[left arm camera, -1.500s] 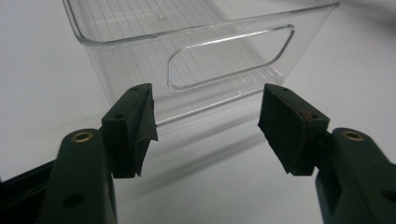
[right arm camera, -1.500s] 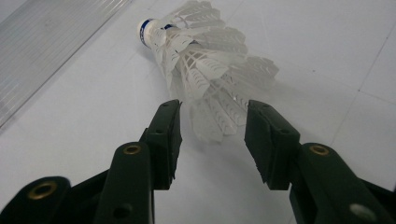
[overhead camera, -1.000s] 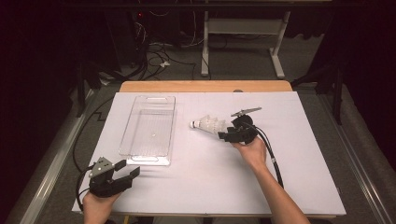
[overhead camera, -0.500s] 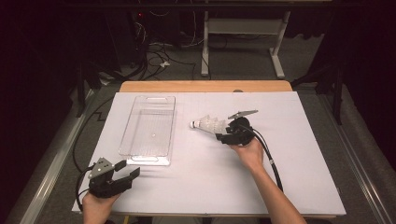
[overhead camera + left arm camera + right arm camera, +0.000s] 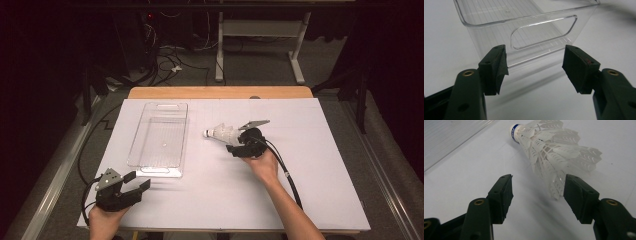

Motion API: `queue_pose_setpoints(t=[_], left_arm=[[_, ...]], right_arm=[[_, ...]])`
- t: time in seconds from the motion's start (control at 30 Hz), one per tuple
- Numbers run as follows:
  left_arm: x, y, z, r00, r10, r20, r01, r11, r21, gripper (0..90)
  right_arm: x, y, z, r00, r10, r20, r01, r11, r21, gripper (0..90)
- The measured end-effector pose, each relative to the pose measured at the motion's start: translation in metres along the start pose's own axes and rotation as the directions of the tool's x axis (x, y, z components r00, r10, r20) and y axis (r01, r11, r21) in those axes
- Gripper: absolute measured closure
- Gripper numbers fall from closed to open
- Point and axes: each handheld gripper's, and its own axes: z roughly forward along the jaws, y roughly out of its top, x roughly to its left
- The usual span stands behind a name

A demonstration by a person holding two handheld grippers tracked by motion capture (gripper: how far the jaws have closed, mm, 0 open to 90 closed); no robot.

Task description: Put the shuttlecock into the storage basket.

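White table [image 5: 325, 165], shuttlecock [image 5: 549, 150] just beyond right gripper [image 5: 537, 192]

On the table [image 5: 320, 190], the bin [image 5: 159, 137] lies left of the shuttlecock [image 5: 222, 134]. My right gripper [image 5: 243, 145] sits just right of the shuttlecock; my left gripper [image 5: 131, 190] lies before the bin.

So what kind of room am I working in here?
Most likely a lab or workshop test bench: a table covered in plain white, loose cables on the dark carpeted floor behind it, and a bare adjustable desk frame further back.
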Motion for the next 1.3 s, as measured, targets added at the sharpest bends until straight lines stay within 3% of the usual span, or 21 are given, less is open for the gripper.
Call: queue_pose_setpoints(t=[0.4,0.67,0.83,1.3], left_arm=[[0.001,0.0,0.0,1.0,-0.005,-0.007,0.005,1.0,-0.001,37.0],[0.0,0.0,0.0,1.0,0.007,-0.006,-0.007,1.0,0.002,36.9],[-0.003,0.0,0.0,0.9993,0.035,-0.016,-0.035,0.9993,0.013,36.9],[0.0,-0.001,0.0,0.9999,0.01,-0.004,-0.01,0.9998,0.015,36.8]], right_arm=[[-0.006,0.003,0.009,0.9996,0.028,0.006,-0.028,0.9995,0.012,43.2],[-0.003,0.014,0.014,0.9999,0.014,0.005,-0.014,0.9994,0.031,44.3],[-0.001,0.02,0.017,0.9999,0.014,-0.005,-0.014,0.9994,0.031,44.2],[0.0,0.033,0.028,0.9997,0.021,-0.013,-0.02,0.9988,0.045,45.9]])
